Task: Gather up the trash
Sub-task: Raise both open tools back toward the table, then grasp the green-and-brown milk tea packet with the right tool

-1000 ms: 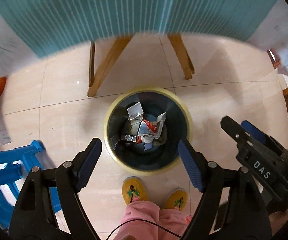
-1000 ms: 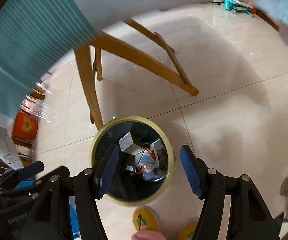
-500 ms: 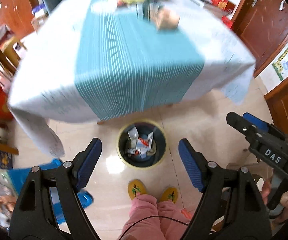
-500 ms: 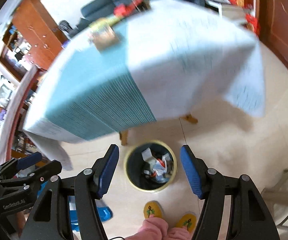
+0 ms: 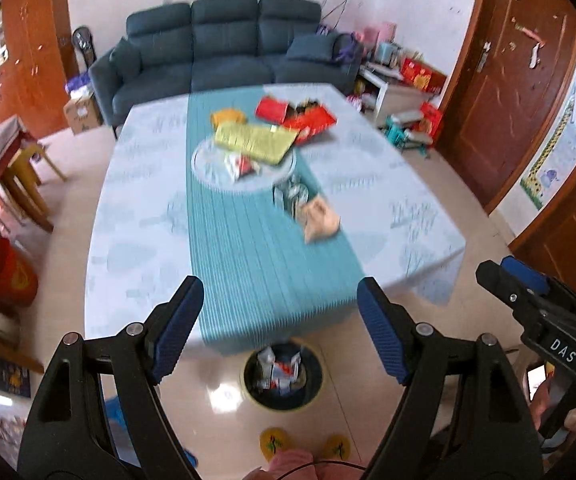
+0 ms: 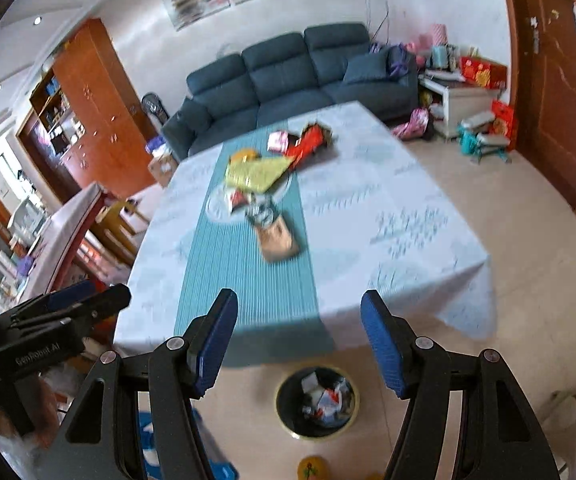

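Note:
A dark trash bin point(image 5: 282, 378) with a yellow rim stands on the floor at the table's near edge and holds several wrappers; it also shows in the right wrist view point(image 6: 317, 402). On the table point(image 5: 148, 216) lie a crumpled tan bag point(image 5: 320, 218), a yellow packet point(image 5: 254, 141), red boxes point(image 5: 300, 116) and a glass plate point(image 5: 208, 168) with wrappers. My left gripper point(image 5: 278, 324) is open and empty, high above the table's near edge. My right gripper point(image 6: 299, 336) is open and empty beside it.
A blue sofa point(image 5: 224, 44) stands behind the table. Wooden doors point(image 5: 504, 92) are at the right, a wooden cabinet point(image 6: 88, 104) at the left. A blue stool point(image 6: 148, 440) is by the bin. The person's yellow slippers point(image 5: 274, 444) are on the floor below.
Both grippers have risen and tilted up from just above the bin to high over the table. The bin now looks small and the tabletop has come into view. Both stay open.

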The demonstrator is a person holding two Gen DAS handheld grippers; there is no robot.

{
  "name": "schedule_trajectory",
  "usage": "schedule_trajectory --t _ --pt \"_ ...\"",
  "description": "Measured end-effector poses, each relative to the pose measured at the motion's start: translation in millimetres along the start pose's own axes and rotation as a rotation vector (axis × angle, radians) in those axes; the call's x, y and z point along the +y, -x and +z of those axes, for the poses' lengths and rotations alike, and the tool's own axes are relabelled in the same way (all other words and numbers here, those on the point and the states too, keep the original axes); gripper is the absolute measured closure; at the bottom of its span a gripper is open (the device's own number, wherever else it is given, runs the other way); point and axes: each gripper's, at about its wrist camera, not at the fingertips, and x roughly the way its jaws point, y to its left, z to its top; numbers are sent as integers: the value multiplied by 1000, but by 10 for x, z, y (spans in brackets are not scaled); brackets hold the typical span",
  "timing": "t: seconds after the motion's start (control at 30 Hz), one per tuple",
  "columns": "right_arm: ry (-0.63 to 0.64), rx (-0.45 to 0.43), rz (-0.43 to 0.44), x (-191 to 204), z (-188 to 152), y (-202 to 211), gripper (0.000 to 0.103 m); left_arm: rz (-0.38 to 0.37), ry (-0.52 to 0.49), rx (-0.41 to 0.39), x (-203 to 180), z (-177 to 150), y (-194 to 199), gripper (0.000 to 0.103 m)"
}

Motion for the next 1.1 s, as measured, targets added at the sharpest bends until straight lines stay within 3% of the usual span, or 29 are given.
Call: schedule_trajectory --t 0.23,0.5,0.73,0.9,0.97,1.1 --pt "-40 -66 -52 -21 436 -20 38 -51 -37 7 34 429 -130 26" --pt "12 -17 -47 -26 758 -575 38 -56 -42 58 95 563 -554 26" --pt "130 125 44 110 951 -1585 37 10 46 120 316 647 -1148 26" --pt "232 269 108 309 1004 -2482 36 88 190 193 588 727 -1571 26" --pt "277 323 131 406 1006 -2808 29 110 235 219 659 755 -1723 26" --pt "345 415 132 543 999 -3374 29 162 316 248 767 834 -1986 26"
